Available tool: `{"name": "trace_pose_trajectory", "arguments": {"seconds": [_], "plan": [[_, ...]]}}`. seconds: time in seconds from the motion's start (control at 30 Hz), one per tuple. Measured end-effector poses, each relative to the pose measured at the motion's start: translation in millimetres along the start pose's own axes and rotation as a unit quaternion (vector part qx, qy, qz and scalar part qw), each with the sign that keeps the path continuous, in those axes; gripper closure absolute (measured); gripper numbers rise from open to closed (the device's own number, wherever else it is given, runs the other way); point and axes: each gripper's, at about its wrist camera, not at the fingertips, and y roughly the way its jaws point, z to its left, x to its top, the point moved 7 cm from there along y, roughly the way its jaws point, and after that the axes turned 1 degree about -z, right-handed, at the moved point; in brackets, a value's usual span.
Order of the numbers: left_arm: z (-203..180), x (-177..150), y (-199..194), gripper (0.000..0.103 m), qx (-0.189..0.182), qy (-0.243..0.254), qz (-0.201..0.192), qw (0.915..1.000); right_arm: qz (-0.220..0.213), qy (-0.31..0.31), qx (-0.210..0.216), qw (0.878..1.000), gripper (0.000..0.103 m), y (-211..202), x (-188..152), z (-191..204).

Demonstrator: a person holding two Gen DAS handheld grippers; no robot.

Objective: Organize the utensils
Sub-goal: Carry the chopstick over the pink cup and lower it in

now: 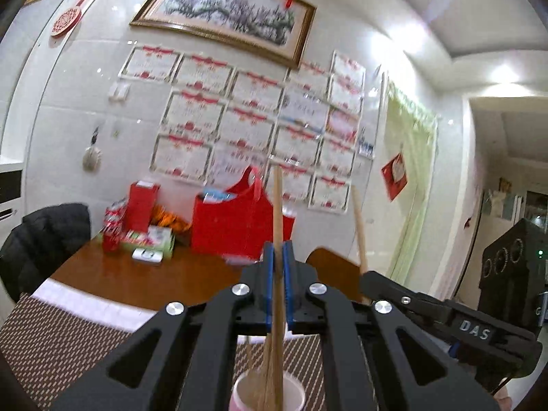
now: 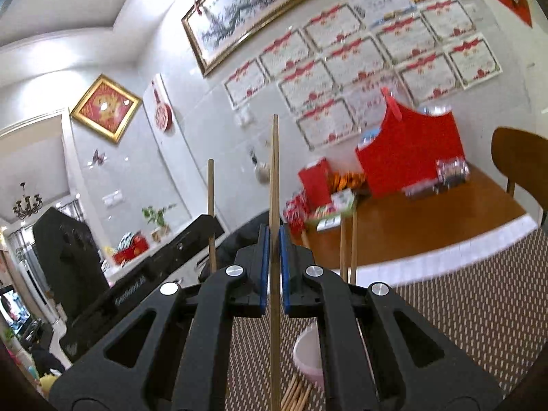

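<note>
Two handheld grippers, each seen from its own wrist camera, both raised and pointing level across a dining table.

Nearest in the left wrist view, the left gripper (image 1: 278, 260) has its blue pads pressed narrow on a single wooden chopstick (image 1: 278, 219), which stands upright between the fingers and rises above their tips. Below the fingers sits a pale pink cup (image 1: 294, 398) with several more chopsticks already standing in it; the held stick's lower end runs down toward the cup mouth, though whether it is inside or above it cannot be told. To the right of these fingers the right gripper shows as a black body holding its own stick.

In the right wrist view, the right gripper (image 2: 273, 239) is likewise closed tight on a second chopstick (image 2: 274, 178), upright between its pads. Below and right of the fingers is the same pink cup; a loose bundle of chopsticks (image 2: 297, 394) lies on the woven placemat (image 2: 462, 308) just beside it.

Farther off, beyond both sets of fingertips, a red bag (image 1: 239, 226) stands on the wooden tabletop (image 1: 144, 274) against a tiled wall hung with certificates.

The sorting looks partly done: some sticks are in the cup, two are in hand, and the bundle on the mat remains.
</note>
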Motion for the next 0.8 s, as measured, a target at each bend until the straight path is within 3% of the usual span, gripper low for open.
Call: {"name": "trace_pose_trajectory", "arguments": {"seconds": [0.13,0.3,0.8], "plan": [[-6.4,3.3,21.4,0.097,-0.012,0.011,-0.028,0.9995,-0.031,-0.008,-0.010,0.999,0.097,14.9,17.7,-8.2],[2.6,-13.8,45.3,0.097,-0.007,0.014,-0.034,0.9993,-0.062,0.002,-0.020,0.998,0.097,30.6,22.3,-27.2],[22.3,-51.4,68.9,0.098,0.012,0.013,-0.019,0.9997,-0.032,-0.004,-0.049,0.998,0.097,58.3,-10.5,-54.9]]}}
